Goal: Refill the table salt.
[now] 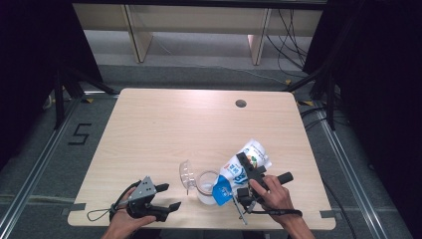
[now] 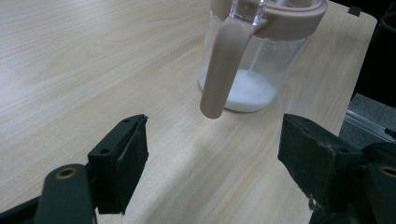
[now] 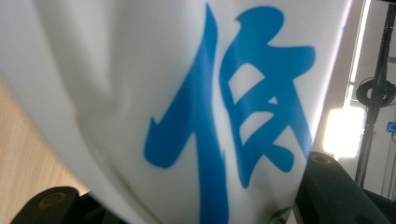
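You are at a pale wood-grain table with a small round cable hole near its far edge, grey floor and dark curtains around it.

Your right gripper is clamped across a white plastic refill pouch with blue printing, its jaws on either side of the bag's middle. In the right gripper view the white film with a large blue character sits right against the lens, pinched between the two black jaws. The pouch is tilted, its blue end down at the mouth of a clear plastic jug with a dusty-pink rim and handle, its other end raised toward the far right.

The jug stands upright near the table's front edge, a layer of white powder in its bottom. Its hinged clear lid is flipped open on its left.

Your left gripper rests low at the front left, jaws spread wide and empty, pointing at the jug's pink handle, apart from it.
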Demonstrator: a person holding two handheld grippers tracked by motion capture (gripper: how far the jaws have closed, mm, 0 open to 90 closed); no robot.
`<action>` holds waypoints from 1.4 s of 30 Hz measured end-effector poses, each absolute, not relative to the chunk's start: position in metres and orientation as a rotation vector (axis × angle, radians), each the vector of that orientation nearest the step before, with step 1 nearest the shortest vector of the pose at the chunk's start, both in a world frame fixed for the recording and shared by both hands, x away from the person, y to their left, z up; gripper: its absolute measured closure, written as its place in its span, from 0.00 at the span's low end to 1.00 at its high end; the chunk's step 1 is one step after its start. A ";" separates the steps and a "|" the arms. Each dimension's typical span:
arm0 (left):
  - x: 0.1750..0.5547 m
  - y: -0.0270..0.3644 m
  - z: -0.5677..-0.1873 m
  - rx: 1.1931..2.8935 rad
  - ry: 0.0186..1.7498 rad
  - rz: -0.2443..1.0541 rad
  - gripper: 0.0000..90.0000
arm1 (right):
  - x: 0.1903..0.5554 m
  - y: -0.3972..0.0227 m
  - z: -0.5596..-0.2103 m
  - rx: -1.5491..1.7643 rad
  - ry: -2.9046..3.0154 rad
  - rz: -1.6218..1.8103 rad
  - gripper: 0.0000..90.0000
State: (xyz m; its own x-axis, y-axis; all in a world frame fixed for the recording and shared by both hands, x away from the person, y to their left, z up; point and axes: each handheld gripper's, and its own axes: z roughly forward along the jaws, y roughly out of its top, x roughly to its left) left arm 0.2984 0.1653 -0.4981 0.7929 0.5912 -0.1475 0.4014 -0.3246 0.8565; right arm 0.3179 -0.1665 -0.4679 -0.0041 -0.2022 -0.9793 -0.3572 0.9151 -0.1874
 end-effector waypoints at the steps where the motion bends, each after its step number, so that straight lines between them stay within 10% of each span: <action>1: 0.298 0.165 -0.498 1.959 0.746 0.233 0.26 | 0.318 -0.167 -0.470 -0.419 1.587 0.152 0.64; 42: 0.298 0.165 -0.498 1.959 0.747 0.233 0.26 | 0.317 -0.167 -0.469 -0.419 1.593 0.118 0.65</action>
State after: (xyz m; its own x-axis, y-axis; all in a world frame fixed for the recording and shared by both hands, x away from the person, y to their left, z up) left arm 0.2984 0.1654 -0.4981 0.7919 0.5923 -0.1485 0.4027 -0.3237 0.8562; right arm 0.3166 -0.1668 -0.4686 -0.0111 -0.1930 -0.9811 -0.3359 0.9249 -0.1781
